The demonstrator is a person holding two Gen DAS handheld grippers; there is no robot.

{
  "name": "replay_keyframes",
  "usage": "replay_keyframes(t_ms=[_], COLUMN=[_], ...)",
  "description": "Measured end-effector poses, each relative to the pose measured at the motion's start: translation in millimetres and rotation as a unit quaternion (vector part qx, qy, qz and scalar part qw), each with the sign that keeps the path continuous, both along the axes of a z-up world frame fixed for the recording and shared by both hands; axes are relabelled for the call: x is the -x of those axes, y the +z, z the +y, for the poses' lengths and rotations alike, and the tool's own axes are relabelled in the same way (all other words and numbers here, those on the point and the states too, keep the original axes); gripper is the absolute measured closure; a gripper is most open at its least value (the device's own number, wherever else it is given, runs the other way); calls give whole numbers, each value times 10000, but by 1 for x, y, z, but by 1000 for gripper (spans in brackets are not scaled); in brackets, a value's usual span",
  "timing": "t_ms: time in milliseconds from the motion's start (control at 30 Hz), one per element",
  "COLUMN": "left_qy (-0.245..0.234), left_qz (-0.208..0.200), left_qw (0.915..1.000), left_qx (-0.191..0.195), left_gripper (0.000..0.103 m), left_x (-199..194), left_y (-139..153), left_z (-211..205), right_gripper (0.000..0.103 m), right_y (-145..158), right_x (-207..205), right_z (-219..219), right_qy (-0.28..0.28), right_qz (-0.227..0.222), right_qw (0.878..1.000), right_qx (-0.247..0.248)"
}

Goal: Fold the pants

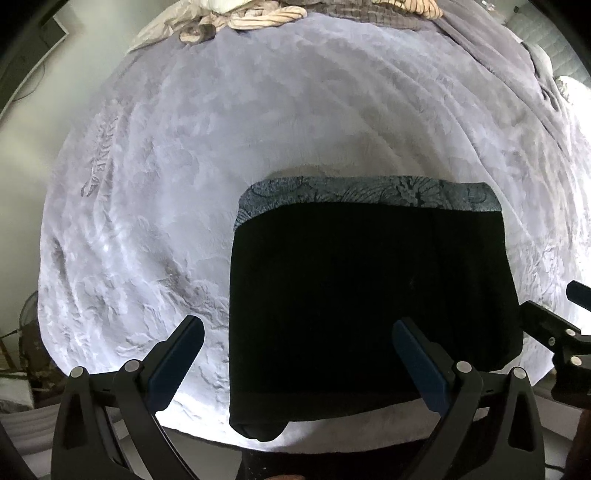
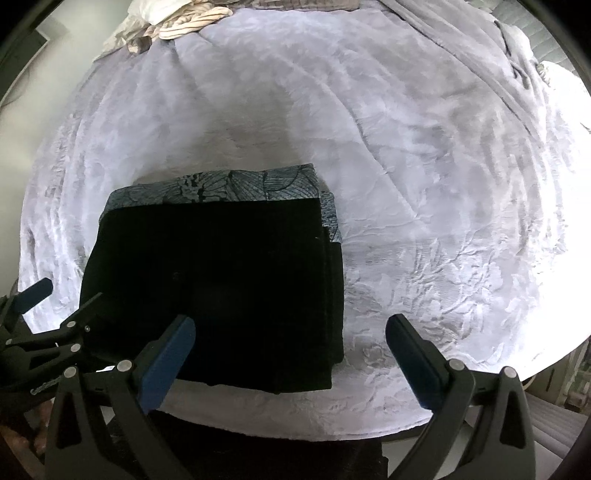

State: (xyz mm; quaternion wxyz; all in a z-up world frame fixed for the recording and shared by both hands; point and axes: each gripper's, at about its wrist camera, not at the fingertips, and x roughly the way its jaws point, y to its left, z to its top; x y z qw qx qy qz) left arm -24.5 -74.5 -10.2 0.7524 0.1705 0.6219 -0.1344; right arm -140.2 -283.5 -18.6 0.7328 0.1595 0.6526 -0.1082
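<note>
Folded black pants (image 1: 373, 295) are seen on the bed (image 1: 184, 166) ahead of the spread, empty left claw (image 1: 297, 354) and right claw (image 2: 290, 350).

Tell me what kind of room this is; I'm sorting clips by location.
Likely a bedroom: the folded black pants lie on a plush grey blanket covering a bed, with rumpled bedding at its far end.

Dim, fisheye-warped frames; bright glare at the right edge, the black pants (image 1: 373, 302) lost to shadow.
</note>
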Motion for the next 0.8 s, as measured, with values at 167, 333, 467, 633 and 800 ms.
replay_keyframes(t_ms=[167, 333, 467, 633, 800], left_qy=[-31, -75, -64, -47, -34], left_qz=[-88, -123, -129, -146, -157], left_qw=[10000, 9999, 9999, 9998, 9998], left_qx=[-2, -26, -55, -89, -86], left_gripper=[0, 0, 0, 0, 0], left_x=[1, 1, 1, 2, 0], left_y=[6, 8, 9, 10, 10], left_z=[0, -1, -2, -1, 1], right_gripper=[0, 0, 0, 0, 0], right_y=[3, 5, 5, 5, 6], right_x=[0, -1, -2, -2, -3], right_z=[4, 7, 8, 9, 11], right_qy=[-9, 2, 7, 6, 23], right_qz=[8, -22, -30, -25, -14], right_qw=[9999, 9998, 9998, 9998, 9998], right_qx=[133, 181, 187, 186, 196])
